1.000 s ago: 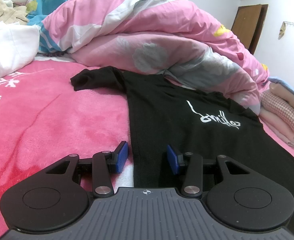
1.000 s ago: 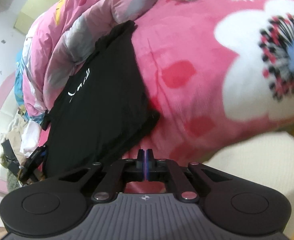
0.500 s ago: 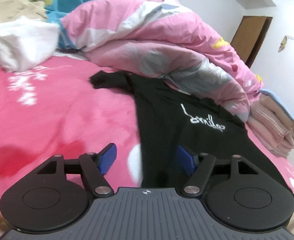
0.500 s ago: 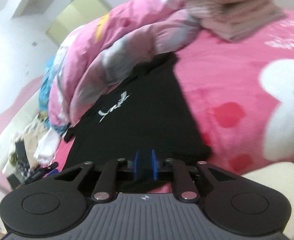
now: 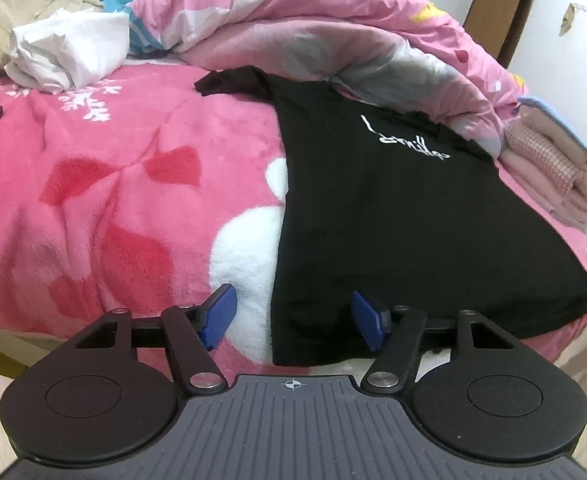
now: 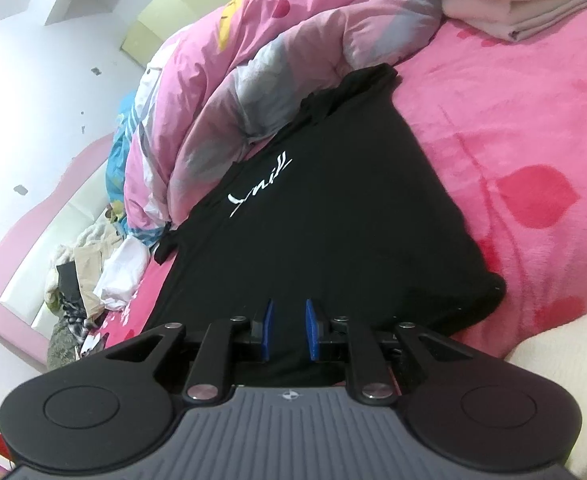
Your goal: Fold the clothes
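Pink fleece bedspread [image 5: 113, 184] with red leaves carries everything; nearest, the left gripper [image 5: 293, 318], jaws just narrowed but wide apart, straddles the black printed T-shirt [image 5: 393, 216] at its hem corner, the right gripper [image 6: 288, 330] slightly parted above the hem; beyond the shirt, a crumpled pink duvet [image 5: 333, 36] overlaps its collar and may drag the fold

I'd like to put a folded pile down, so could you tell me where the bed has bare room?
The widest free patch is the pink blanket between the black T-shirt, the white garment and the near bed edge. A smaller bare strip lies on the T-shirt's other side, below the folded stack. Behind the T-shirt it is crowded: the bunched quilt overlaps its top.
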`<state>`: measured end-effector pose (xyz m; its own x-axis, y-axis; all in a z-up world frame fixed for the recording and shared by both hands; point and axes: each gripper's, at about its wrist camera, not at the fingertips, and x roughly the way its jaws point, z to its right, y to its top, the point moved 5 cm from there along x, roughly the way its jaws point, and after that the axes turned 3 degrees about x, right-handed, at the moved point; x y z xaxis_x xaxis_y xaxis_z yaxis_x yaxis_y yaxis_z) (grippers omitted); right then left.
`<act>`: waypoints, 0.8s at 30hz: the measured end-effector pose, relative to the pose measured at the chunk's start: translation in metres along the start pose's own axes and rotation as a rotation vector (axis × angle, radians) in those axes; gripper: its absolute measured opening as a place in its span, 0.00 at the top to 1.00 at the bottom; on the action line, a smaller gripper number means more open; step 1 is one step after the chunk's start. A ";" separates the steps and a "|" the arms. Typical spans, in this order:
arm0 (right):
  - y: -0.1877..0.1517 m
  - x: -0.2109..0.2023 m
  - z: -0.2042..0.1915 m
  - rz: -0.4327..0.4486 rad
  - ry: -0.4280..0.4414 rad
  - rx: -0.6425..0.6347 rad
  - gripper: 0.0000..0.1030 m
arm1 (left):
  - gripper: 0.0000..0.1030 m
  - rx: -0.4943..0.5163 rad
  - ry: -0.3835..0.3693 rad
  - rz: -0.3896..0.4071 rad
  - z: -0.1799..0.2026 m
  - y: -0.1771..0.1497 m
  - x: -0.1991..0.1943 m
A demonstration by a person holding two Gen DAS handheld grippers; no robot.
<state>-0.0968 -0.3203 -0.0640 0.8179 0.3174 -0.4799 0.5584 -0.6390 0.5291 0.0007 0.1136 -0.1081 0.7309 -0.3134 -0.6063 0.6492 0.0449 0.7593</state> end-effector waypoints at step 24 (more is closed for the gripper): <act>0.042 -0.046 0.047 0.210 -0.193 0.044 0.80 | 0.97 -0.167 0.031 -0.011 -0.030 0.020 -0.048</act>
<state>-0.1176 -0.3945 -0.0526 0.8710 0.0385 -0.4898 0.3698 -0.7076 0.6021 -0.0144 0.1580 -0.0707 0.7283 -0.2850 -0.6232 0.6810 0.1998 0.7045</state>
